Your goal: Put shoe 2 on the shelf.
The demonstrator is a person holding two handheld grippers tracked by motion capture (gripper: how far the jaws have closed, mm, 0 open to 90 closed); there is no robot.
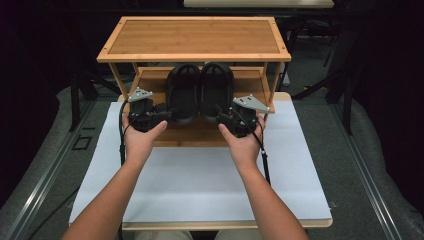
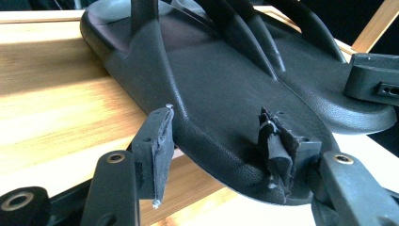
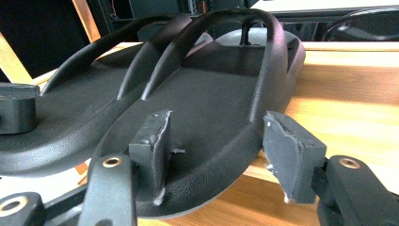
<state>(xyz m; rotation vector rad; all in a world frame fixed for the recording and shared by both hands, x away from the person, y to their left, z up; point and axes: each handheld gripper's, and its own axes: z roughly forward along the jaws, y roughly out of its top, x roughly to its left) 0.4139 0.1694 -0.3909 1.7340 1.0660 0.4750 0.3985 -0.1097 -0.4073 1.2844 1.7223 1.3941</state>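
1. Overhead, in the high view, a pair of black rubber flip-flop sandals sits side by side on the lower shelf of a two-tier bamboo rack (image 1: 194,37), heels toward the person. The left sandal (image 1: 183,90) and the right sandal (image 1: 216,89) touch along their inner edges. The rack stands at the far edge of a white-topped table (image 1: 200,175). The left gripper (image 1: 159,114), held in the person's left hand (image 1: 141,137), points at the heel of the left sandal; the right gripper (image 1: 221,114), held in the right hand (image 1: 243,142), points at the heel of the right sandal.

2. Next, in the left gripper view, the jaws stand wide apart around the heel edge of the left sandal (image 2: 221,94). One pad (image 2: 159,136) sits outside the sole's rim, the other (image 2: 277,141) over the footbed; neither presses visibly, so nothing is gripped. The right gripper's jaw tip (image 2: 374,82) shows at the far right.

3. Finally, in the right gripper view, the jaws are spread wide astride the right sandal's (image 3: 211,94) heel rim, one pad (image 3: 153,139) over the footbed, the other (image 3: 291,150) outside it above the bamboo shelf (image 3: 348,99). No grip shows.
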